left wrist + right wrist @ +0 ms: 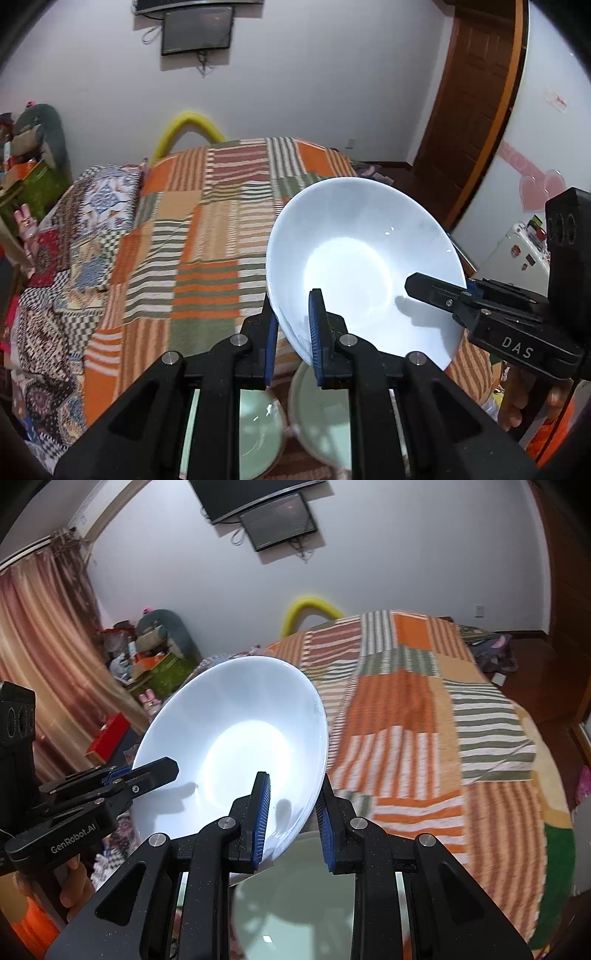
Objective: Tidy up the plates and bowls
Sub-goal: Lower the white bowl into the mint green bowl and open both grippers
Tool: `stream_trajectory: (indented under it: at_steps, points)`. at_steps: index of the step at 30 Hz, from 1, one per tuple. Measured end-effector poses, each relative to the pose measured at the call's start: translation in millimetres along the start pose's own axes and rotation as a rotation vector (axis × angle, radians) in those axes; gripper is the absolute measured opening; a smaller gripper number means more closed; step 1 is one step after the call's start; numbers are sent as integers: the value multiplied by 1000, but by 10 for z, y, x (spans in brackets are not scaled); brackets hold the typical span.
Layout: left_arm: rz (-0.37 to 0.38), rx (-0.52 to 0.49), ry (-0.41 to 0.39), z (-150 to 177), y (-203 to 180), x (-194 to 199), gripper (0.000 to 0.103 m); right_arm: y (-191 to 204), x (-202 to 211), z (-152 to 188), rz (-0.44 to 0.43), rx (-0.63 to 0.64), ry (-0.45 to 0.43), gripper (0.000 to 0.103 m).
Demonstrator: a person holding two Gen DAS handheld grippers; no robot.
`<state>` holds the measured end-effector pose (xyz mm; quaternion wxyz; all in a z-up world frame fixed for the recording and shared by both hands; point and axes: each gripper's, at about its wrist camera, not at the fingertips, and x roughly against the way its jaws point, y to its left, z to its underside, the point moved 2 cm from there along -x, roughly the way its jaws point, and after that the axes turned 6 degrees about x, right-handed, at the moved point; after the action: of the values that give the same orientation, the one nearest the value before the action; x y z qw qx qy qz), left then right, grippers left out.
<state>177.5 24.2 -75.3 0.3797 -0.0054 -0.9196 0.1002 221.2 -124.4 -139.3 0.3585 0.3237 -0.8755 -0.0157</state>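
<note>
Both grippers were clamped on the same white bowl (364, 266) when we looked at these shots, one on each side of its rim. From the left wrist camera, our left gripper (293, 332) had its blue pads squeezed onto the near-left edge of the rim, one pad inside the bowl and one outside. Our right gripper (436, 291) came in from the right of that view, black finger laid over the inner wall and rim pinched under it.

Same story from the right wrist camera: the right gripper (293, 814) was pinching the bowl's (236, 746) lower-right rim, and the left gripper (147, 771) had it from the left side. Part of a hand (74, 886) showed under that left unit.

We had the bowl up in the air and tilted, open side facing the cameras, over a bed covered in an orange and green striped patchwork blanket (207, 236). Underneath it, close to the camera, sat pale green dishes (258, 428), at least two in the left view, partly hidden by the gripper frame. A screen (197, 29) hung on the wall beyond the bed, and a yellow foam tube (188, 122) arched behind it.
</note>
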Motion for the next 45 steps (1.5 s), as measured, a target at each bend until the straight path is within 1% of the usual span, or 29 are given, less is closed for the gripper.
stream_trajectory:
  at_steps: [9,16,20,25,31,39,45]
  points:
    - [-73,42,-33,229,475,358,15,467,-205,80,-85,49,27,22]
    - [-102,90,-37,405,830,522,15,807,-315,179,-137,85,49,22]
    - [-110,119,-24,535,1004,553,15,960,-393,240,-157,98,65,22]
    - [-115,144,-1,692,1175,537,15,1080,-487,327,-176,98,93,22]
    - [-108,178,39,851,1342,453,15,1172,-582,458,-174,96,130,22]
    - [-109,215,106,1087,1436,271,15,1210,-688,626,-152,96,176,22]
    - [-122,220,144,1188,1455,111,15,1170,-779,748,-135,84,212,22]
